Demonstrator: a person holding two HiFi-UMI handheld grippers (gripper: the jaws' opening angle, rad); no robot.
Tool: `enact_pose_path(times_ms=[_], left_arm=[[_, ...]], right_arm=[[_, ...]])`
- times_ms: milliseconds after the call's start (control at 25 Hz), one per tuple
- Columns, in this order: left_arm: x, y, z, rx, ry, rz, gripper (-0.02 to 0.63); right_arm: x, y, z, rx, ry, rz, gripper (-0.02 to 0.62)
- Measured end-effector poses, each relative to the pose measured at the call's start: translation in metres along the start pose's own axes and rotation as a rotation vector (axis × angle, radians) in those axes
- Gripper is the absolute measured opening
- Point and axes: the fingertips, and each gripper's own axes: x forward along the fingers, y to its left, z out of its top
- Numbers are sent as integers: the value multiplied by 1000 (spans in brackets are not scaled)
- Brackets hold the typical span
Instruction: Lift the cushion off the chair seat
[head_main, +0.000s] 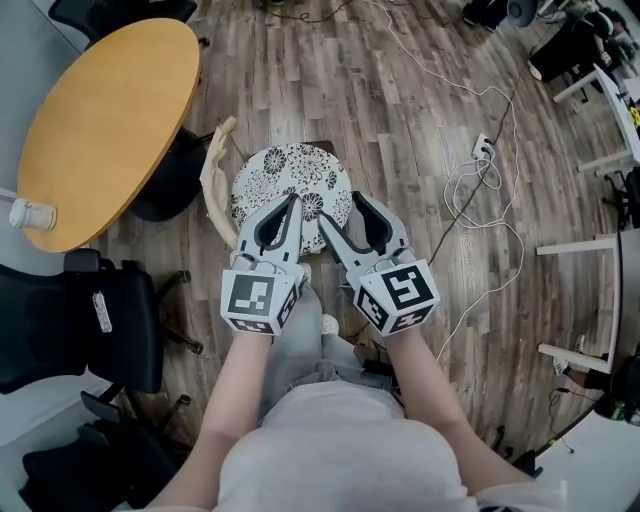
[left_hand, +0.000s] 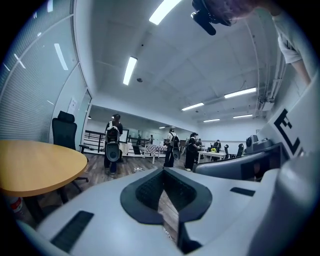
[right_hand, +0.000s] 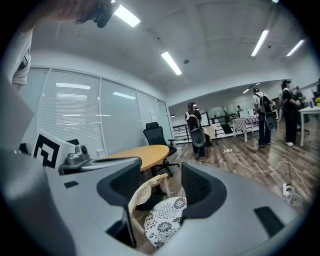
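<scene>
While the person is standing over the chair (head_main: 214, 165), the cushion (head_main: 290, 168) is lying flat on its seat, round and printed with black-and-white flowers. Both grippers are reaching out above the cushion's near edge; whether either is touching it cannot be told from the head view. The left gripper (head_main: 296, 200) is keeping its jaws together, with only a thin slit of floor showing between the pads (left_hand: 147, 187) and nothing gripped. The right gripper (head_main: 340, 207) is holding its jaws wide apart. In the right gripper view the cushion (right_hand: 165, 220) is showing below and beyond the gap, with neither pad pressing on it, and the chair's pale wooden back (right_hand: 142, 189) is rising just behind it. A round wooden table (head_main: 100, 130) is standing beside the chair, to the left in the head view.
</scene>
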Motion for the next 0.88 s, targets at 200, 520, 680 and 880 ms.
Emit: enact_pose_path(times_ms=[200,520,680,880], left_arm=[[36,30,-9,-9,37,-34,2],[89,57,-40,-42,113,-102,2],[116,71,-62,-66,124,-114,2],[137,85,-90,-84,157,-126,2]], right_arm=[[36,-33,-8,22,48,-47,262],[90,-74,-33,-1,150,-83,262],[113,-93,-60,6,184,-102,262],[134,-111,-96,36,232,-124,262]])
